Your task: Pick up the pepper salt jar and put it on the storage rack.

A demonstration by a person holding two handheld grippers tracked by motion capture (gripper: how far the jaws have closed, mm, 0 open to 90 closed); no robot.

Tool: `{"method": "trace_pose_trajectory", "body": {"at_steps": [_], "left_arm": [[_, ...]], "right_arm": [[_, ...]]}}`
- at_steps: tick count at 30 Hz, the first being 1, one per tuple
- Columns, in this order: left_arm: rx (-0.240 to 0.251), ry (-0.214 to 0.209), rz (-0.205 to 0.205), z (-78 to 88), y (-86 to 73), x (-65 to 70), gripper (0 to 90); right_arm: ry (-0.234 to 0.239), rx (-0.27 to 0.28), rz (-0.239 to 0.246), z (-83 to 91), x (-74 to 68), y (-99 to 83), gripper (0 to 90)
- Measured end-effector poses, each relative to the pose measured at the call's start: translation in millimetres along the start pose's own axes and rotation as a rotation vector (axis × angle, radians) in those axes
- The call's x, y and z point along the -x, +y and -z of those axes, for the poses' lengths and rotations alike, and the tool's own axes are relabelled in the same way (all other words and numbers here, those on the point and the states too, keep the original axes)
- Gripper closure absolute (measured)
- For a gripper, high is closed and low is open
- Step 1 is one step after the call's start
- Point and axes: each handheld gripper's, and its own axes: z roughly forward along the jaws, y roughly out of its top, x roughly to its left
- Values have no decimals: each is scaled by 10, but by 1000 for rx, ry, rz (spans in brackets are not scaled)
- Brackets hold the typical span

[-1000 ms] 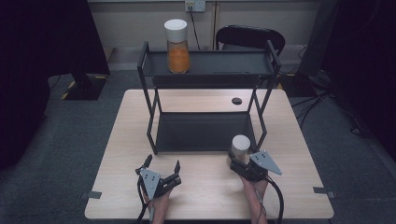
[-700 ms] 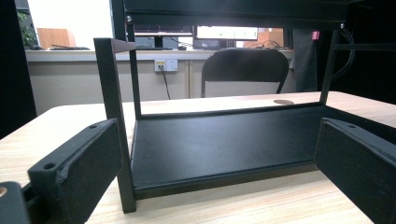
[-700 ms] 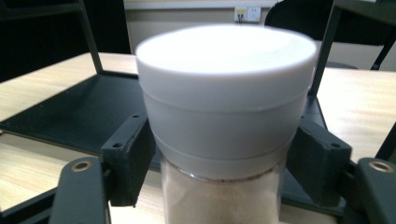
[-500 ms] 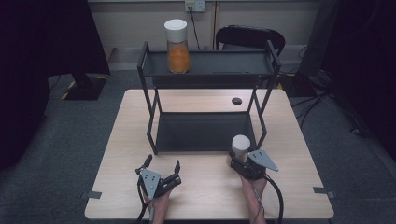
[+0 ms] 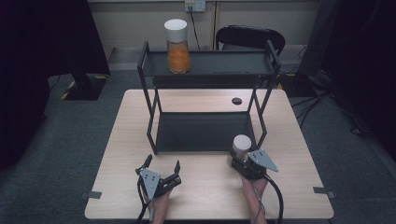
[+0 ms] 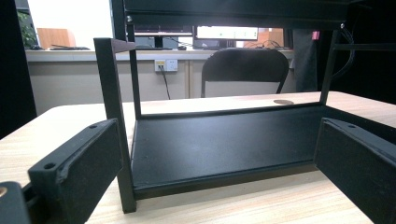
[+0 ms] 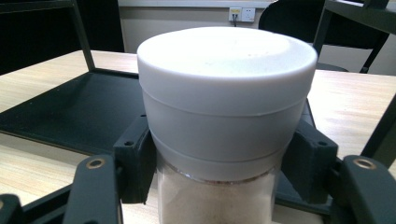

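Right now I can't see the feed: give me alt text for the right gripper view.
The right tool is shut on a clear jar of pale powder, its jaws pressing the glass just under the white lid. Behind it lies the black rack's bottom shelf on the wooden table.

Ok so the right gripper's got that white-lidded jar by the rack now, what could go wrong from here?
1. The right gripper has just closed on the jar right under its wide white lid, so a smooth glass body might slip or tilt when lifted.
2. The jar stands close to the black rack; its front right post could be clipped on the way in.
3. The top shelf already bears an orange-filled jar, which a careless placement could knock.
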Motion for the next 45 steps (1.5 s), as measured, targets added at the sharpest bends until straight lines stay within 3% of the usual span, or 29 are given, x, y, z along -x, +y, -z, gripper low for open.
{"method": "trace_pose_trajectory", "body": {"at_steps": [16,45], "left_arm": [[0,0,1,-1,-1,1,5],[1,0,1,0,-1,1,4]], "right_arm": [[-5,16,19,80,39,72,355],[43,112,30,254,6,361,355]]}}
